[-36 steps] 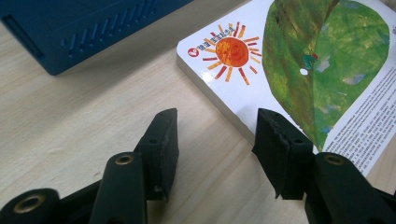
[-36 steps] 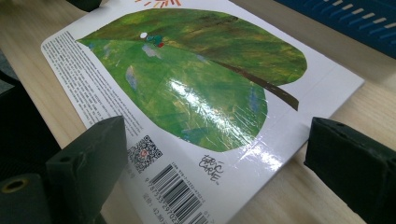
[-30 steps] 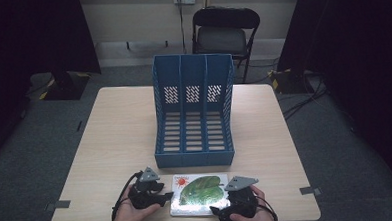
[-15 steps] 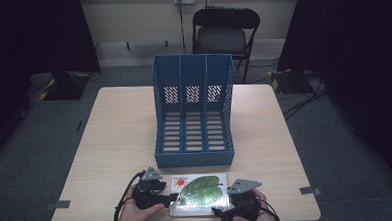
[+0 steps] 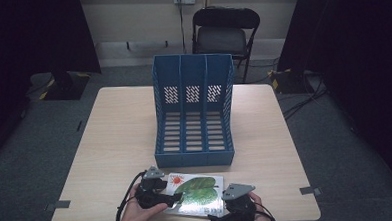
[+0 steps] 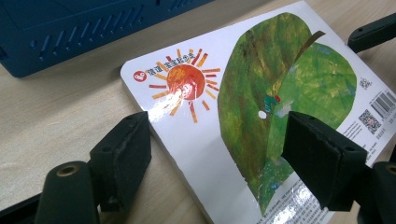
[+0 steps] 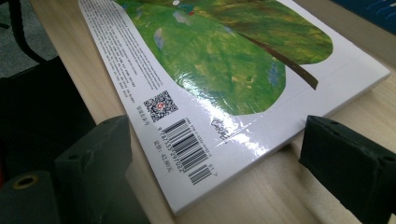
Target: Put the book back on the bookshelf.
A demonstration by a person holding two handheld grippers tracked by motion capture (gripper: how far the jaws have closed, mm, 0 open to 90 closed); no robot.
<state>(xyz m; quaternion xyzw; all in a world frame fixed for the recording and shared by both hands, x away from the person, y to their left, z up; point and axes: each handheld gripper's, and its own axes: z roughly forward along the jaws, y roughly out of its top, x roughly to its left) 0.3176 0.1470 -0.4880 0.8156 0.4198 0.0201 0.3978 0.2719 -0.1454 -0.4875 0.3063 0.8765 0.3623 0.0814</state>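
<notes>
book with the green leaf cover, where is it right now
In the high view the book lies flat at the table's near edge, just in front of the blue file rack, between the left gripper and the right gripper.

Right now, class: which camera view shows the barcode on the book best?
The right gripper view: the barcode lies close and sharp on the book. The left gripper view catches it small at the cover's far edge. In the high view it is too small to make out.

the room was dim at its edges, the table [image 5: 115, 139] evenly lit from above. glare streaked the glossy book [image 7: 224, 88] cover; the high view looked soft and grainy.
</notes>
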